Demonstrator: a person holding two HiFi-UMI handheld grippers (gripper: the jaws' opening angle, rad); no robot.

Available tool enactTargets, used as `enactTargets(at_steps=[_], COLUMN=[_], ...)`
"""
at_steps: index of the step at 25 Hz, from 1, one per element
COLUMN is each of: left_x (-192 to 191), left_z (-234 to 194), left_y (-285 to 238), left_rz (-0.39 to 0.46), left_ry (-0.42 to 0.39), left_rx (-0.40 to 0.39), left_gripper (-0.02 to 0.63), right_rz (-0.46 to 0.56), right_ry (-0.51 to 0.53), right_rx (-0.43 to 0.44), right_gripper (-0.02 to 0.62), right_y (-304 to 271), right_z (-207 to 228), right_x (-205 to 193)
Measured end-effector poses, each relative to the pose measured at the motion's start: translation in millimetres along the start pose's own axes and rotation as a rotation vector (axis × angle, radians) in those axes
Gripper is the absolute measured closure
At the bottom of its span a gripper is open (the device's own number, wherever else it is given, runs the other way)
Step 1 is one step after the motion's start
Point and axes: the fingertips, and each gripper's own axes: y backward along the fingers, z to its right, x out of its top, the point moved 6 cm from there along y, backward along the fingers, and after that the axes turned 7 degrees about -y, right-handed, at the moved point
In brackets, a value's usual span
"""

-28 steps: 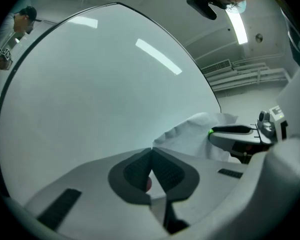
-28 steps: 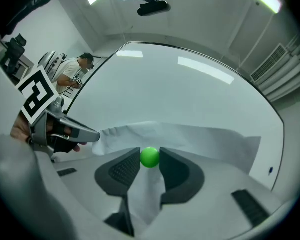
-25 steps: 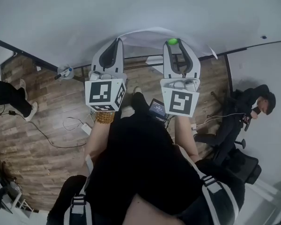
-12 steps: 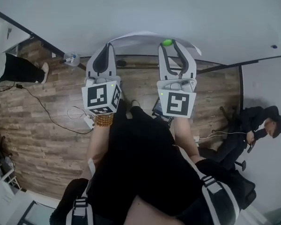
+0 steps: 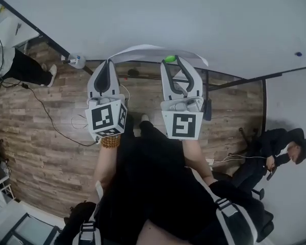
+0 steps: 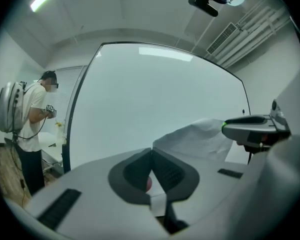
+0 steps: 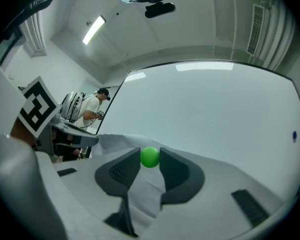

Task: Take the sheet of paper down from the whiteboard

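The white sheet of paper bows out in front of the whiteboard, stretched between my two grippers. My left gripper is shut on its left end; in the left gripper view the jaws meet on the paper with a small reddish round thing tucked between them. My right gripper is shut on the paper's right end together with a green ball magnet, which sits pinched between the fingertips. Paper runs down through those jaws. Both grippers point level at the board.
A person in black sits on the wooden floor at the right. Another person with a backpack stands left of the board. Cables trail across the floor. A small blue dot marks the whiteboard.
Both grippers and the paper between them have shifted left along the board. The paper now bows further out from the board's surface.
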Motion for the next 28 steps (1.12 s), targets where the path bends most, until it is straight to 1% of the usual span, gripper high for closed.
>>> enactTargets(at_steps=[3, 4, 7, 8, 10, 14, 19, 24, 28], left_x=[0.3, 2.4, 15.1, 18.7, 23.3, 23.6, 19.9, 11.0, 3.6], left_z=[12.0, 17.0, 39.3, 46.3, 56.2, 61.4, 62.9, 59.6, 65.5], left_y=[-6.1, -7.9, -7.4, -7.0, -7.9, -15.8, -17.1, -23.0, -24.6], left_rz=[-0.001, 0.005, 0.034, 0.043, 0.053, 0.053, 0.048, 0.023, 0.002], left_ry=[-0.019, -0.044, -0.166, -0.185, -0.186, -0.155, -0.132, -0.139, -0.139], left_rx=[-0.022, -0.029, -0.05, -0.062, -0.091, -0.139, -0.142, -0.14, -0.146], left_gripper=[0.597, 0.597, 0.597, 0.597, 0.597, 0.597, 0.597, 0.597, 0.597], right_rz=[0.006, 0.006, 0.009, 0.011, 0.012, -0.019, 0.0, 0.032, 0.034], right_ry=[-0.008, -0.003, -0.016, -0.02, -0.023, -0.02, -0.081, -0.081, -0.098], right_rx=[-0.012, -0.016, -0.039, -0.045, -0.049, -0.052, -0.07, -0.077, -0.067], right_gripper=[0.476, 0.476, 0.476, 0.476, 0.476, 0.476, 0.476, 0.476, 0.476], right_y=[6.8, 7.9, 14.9, 17.7, 21.3, 21.7, 25.1, 33.8, 39.4], right_z=[0.0, 1.0, 8.3, 10.6, 12.9, 16.3, 25.9, 32.5, 32.7], right_x=[1.3, 0.5, -2.8, -3.7, -5.6, -11.1, -15.2, -10.5, -12.5])
